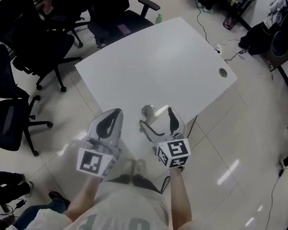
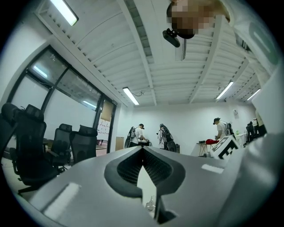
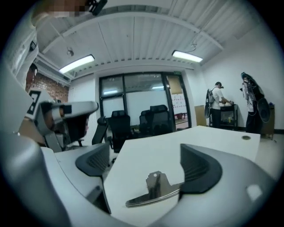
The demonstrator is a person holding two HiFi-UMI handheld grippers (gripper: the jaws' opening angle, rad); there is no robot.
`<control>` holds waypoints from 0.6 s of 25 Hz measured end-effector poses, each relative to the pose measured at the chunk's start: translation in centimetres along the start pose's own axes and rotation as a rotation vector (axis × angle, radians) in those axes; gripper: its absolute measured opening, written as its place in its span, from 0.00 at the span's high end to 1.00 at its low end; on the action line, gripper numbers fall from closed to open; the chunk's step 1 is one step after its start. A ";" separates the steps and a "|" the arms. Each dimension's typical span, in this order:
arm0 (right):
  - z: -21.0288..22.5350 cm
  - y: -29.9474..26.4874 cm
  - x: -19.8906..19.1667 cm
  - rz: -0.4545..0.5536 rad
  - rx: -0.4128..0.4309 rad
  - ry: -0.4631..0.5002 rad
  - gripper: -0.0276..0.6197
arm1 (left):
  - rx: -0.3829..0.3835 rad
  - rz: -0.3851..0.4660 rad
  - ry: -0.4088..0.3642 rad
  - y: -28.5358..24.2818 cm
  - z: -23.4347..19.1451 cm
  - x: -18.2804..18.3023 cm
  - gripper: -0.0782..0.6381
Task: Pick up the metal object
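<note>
The white surface (image 1: 158, 60) fills the middle of the head view, and I have both grippers at its near corner, lower centre of the frame. The left gripper (image 2: 143, 151) sits to the left of the work, its fingers pressed together tip to tip with nothing between them. The right gripper (image 3: 146, 166) is low over the surface with its fingers (image 3: 200, 169) spread wide, gripping nothing.

The flat metal piece (image 3: 153, 193), a thin curved strip with a holed tab, lies on the surface in the lower centre of the right gripper view. It is inside the gap, its right end touching or just under the right finger, well apart from the left finger.

I judge the step in hand to be the grasp. The piece is thin and lies flat, so I would keep the fingertips down on the surface, shift right to centre it, and close slowly so it does not skid or tip out.
</note>
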State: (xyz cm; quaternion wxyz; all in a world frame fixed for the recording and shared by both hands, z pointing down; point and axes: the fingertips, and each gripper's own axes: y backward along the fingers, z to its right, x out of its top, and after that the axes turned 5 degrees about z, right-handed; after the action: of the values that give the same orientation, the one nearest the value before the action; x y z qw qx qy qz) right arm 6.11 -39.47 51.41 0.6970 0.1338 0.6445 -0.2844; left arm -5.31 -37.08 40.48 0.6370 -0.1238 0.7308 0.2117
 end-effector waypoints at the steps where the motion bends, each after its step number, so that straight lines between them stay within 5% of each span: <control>1: 0.2 -1.3 -1.5 -0.064 0.024 0.036 0.13 | -0.002 -0.012 0.000 -0.3 0.1 -0.4 0.89; 6: 0.4 -5.7 -7.8 -0.323 0.125 0.171 0.08 | -0.013 -0.056 -0.006 -1.3 0.3 -2.6 0.89; 15: 2.0 -7.6 -12.5 -0.515 0.091 0.134 0.24 | 0.032 -0.101 0.011 -2.1 -1.7 -4.4 0.89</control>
State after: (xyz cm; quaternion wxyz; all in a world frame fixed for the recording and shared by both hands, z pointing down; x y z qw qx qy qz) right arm 3.32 -43.87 65.24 0.5506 0.0151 0.6886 -0.4716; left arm -5.13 -40.10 44.69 0.6448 -0.1517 0.7304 0.1669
